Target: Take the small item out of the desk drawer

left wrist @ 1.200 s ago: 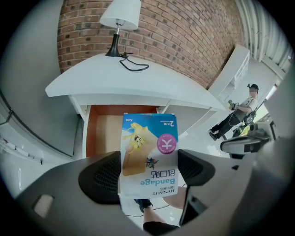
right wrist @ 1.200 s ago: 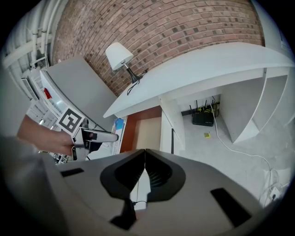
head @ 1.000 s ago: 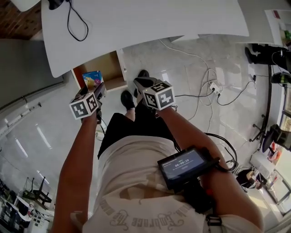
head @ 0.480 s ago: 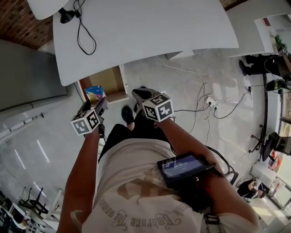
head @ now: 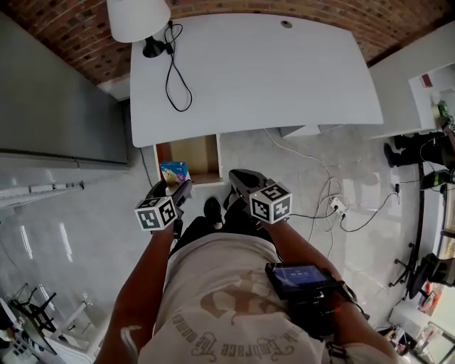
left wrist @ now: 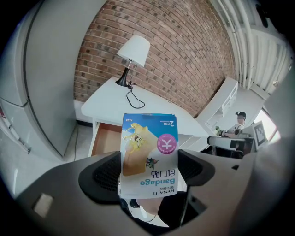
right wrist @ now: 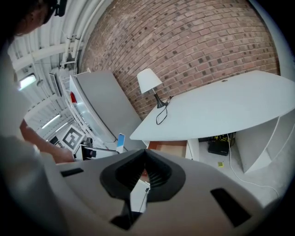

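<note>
1. Your left gripper point(left wrist: 150, 171) has its fingers closed on the lower part of a small bandage packet point(left wrist: 148, 152). The packet stands upright between them with its print upside down.
2. The packet is out of the open drawer point(head: 201, 153). It is held in the air just in front of the drawer, which sits under the left end of the white worktop point(head: 270, 71).
3. Your right gripper point(right wrist: 145, 171) has its fingers pressed together on nothing. It hangs beside the left one, near your legs.
4. Risk: the fingers grip only the packet's lower part. A quick swing or a looser squeeze could let the thin packet pivot or slip, and it would fall to the floor point(head: 320, 167). The drawer also juts out, so a gripper could knock it.
5. Compared with a second ago, the head view now takes in the whole worktop, a lamp point(head: 138, 18) and a brick wall. The packet is gripped the same way, and the drawer is open as before.
</note>
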{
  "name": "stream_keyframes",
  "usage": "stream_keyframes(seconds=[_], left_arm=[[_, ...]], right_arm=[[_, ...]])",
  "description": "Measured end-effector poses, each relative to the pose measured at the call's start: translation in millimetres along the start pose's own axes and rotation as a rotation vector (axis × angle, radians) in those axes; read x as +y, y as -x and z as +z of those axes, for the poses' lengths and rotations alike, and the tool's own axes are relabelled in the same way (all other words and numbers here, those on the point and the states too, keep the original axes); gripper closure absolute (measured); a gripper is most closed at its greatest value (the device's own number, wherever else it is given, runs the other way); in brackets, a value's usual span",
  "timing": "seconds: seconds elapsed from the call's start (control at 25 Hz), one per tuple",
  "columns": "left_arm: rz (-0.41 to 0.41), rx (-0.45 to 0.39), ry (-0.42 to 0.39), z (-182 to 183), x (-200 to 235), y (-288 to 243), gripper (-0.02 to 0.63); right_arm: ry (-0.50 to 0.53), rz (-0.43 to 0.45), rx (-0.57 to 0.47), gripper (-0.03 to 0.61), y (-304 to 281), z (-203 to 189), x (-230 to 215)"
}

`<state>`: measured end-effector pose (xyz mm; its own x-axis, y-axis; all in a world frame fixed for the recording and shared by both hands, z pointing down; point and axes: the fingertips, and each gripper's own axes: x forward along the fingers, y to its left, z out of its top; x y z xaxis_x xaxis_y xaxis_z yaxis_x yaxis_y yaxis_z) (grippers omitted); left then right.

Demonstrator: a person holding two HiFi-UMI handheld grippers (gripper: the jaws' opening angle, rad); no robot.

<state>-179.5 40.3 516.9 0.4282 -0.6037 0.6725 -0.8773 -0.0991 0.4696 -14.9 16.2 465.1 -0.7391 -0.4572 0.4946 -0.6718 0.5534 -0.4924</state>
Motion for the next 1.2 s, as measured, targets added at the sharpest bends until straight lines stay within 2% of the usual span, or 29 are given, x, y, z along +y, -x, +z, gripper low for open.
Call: stream_keyframes(seconds=[0.24, 0.68, 0.88, 1.2], left_arm=[[-0.015, -0.09, -0.016, 18.5, -3.6, 29.5, 0.229], [-0.043, -0.21, -0.111, 44.9, -21.8, 80.3, 0.229], [-0.069, -0.232, -0.13, 41.9, -33.2, 89.4, 0.229], [-0.086, -0.267, -0.168, 53.9, -39.9, 100.7, 0.229]], right_arm=[[0.104, 0.041, -0.013, 0.574, 2.2, 19.9, 24.6], [0.248, 0.102, -0.064, 0.574, 9.1, 45.5, 75.0], [0.277, 0.113, -0.083, 0.574, 19.5, 50.7, 85.4], [0.261, 0.086, -0.103, 0.574, 35.3, 48.3, 86.4]])
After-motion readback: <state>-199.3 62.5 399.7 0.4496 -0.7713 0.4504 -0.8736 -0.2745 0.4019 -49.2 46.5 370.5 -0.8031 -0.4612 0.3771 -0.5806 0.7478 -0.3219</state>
